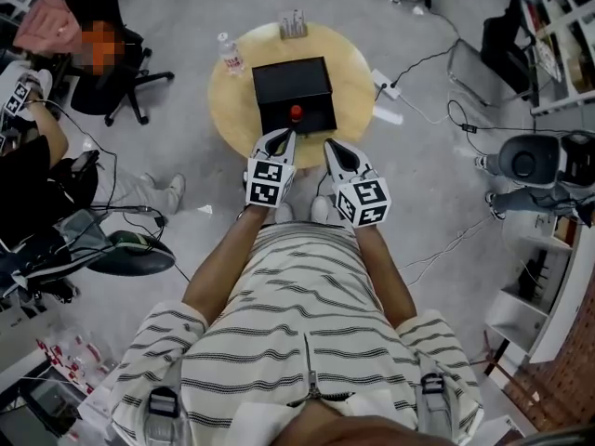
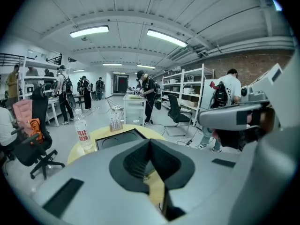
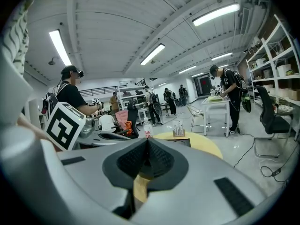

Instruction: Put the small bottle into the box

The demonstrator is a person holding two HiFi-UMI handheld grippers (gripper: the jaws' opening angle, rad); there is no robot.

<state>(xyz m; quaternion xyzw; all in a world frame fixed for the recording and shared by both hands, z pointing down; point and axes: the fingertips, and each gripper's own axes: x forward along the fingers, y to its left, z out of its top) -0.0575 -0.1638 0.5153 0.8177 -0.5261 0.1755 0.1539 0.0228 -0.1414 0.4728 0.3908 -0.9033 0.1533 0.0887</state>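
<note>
A black box stands on a round yellow table. A small red-topped object, seemingly the small bottle, sits at the box's near edge. My left gripper hovers just in front of it with its jaws shut and nothing between them. In the left gripper view the closed gripper hides the bottle, and the box shows two round recesses. My right gripper is beside the left one, near the table's front edge. Its jaws are also shut and empty.
A clear water bottle with a red label stands at the table's left rim. A small rack of tubes stands at the far rim. An office chair and a seated person are at the left. Cables and a power strip lie on the floor to the right.
</note>
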